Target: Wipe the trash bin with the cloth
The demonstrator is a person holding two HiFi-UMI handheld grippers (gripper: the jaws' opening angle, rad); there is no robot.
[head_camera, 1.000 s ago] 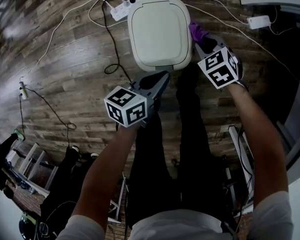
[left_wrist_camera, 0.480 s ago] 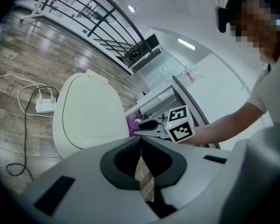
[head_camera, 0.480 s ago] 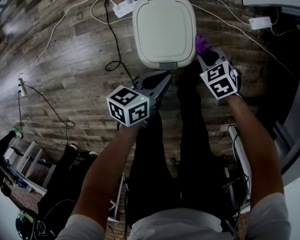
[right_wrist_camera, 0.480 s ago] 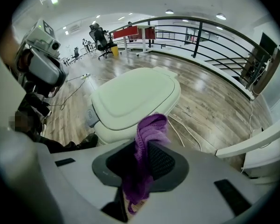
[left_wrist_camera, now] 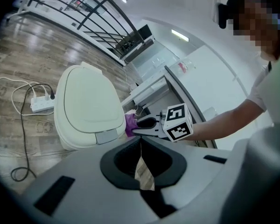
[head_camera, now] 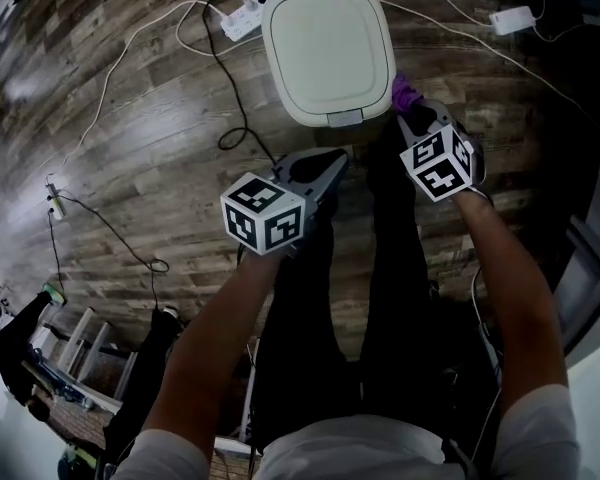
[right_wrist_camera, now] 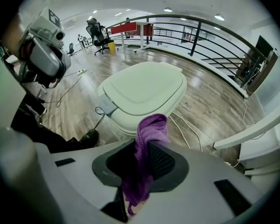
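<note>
— Cloth placement first: where did it sit?
— The purple cloth (head_camera: 404, 92) was pinched in the right gripper (head_camera: 412, 116). Its jaws were clamped on a bunched fold, with a tuft poking past the tips and the rest trailing back. It lay right of centre in the upper part of the head view, just beside the trash bin (head_camera: 328, 43), at the bin's right flank near the corner closest to the person. Contact looked likely, though I could not be sure of it.
— Why held that way?
— My guess is that a free tuft ahead of the tips lets fabric, not jaws, meet the plastic. Coming in from the side also reaches the wall under the closed lid.
— And the left gripper (head_camera: 332, 163)?
— It hung below the bin's front edge at centre frame. Its jaws were drawn nearly together, with only a sliver of floor showing between them, and they held nothing. It seemed parked clear of the stroke.
— Anything changed from a second before?
— The bin had slid upward in the head view, so its far edge met the top of the frame. The power strip (head_camera: 242, 18) at upper left went with it. Against the bin, the cloth had moved from mid-flank toward the near corner, which read as a wiping stroke drawn toward the person. The left gripper had barely shifted.
</note>
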